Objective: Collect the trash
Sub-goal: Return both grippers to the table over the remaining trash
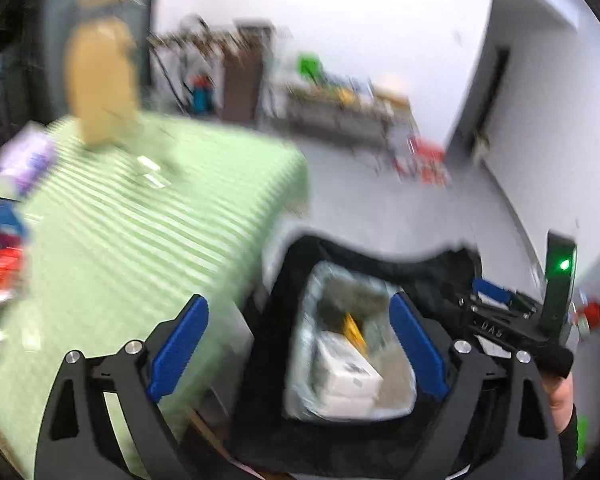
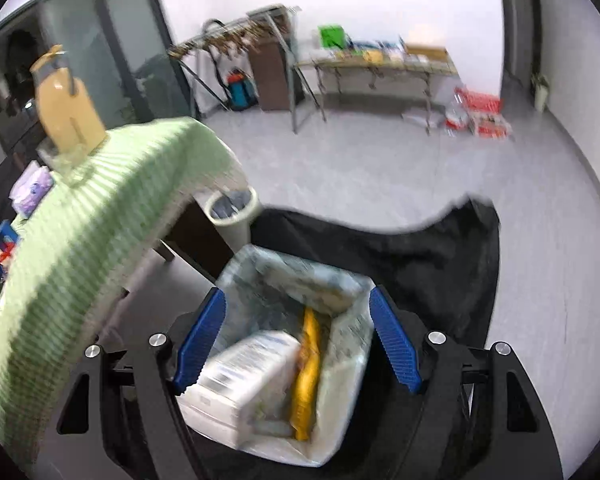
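Both grippers hovered with jaws spread wide and empty above a lined trash bin (image 2: 296, 360) on the floor beside the green-striped counter (image 2: 100, 216). Inside lay a white box (image 2: 244, 376) and what looked like a yellow wrapper (image 2: 308, 372), blurred. Left gripper (image 1: 298, 348); right gripper (image 2: 298, 344).

table (image 2: 112, 184): green striped cloth | tan bottle (image 2: 66, 100) | tissue pack (image 2: 32, 192)

faint letters on the black device (image 1: 496, 330), too blurred to read, no other legible text
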Action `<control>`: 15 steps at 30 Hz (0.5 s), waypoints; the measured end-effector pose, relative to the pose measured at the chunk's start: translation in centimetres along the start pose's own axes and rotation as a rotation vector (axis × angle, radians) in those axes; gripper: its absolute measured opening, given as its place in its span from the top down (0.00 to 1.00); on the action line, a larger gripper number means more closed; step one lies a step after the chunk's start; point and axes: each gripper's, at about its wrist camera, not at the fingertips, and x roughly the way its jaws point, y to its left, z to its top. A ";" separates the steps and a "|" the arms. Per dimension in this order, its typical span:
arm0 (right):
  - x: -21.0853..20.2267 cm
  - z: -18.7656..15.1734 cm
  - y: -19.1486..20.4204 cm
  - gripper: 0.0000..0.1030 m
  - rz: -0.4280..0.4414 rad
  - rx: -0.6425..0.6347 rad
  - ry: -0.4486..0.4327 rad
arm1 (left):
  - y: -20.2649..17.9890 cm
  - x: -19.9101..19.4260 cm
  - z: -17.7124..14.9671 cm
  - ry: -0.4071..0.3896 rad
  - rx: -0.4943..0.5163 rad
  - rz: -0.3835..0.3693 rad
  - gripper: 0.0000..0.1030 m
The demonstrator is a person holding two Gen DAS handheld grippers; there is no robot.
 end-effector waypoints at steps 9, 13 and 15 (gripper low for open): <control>-4.2 1.5 16.9 0.24 0.253 -0.262 -0.128 | 14.1 -16.3 -3.9 -0.238 -0.103 0.354 0.07; -4.0 -1.3 26.4 0.24 0.419 -0.442 -0.052 | 20.2 -20.4 -7.6 -0.195 -0.180 0.511 0.07; -4.0 -3.0 30.9 0.24 0.516 -0.545 0.005 | 22.8 -22.4 -9.7 -0.172 -0.210 0.584 0.07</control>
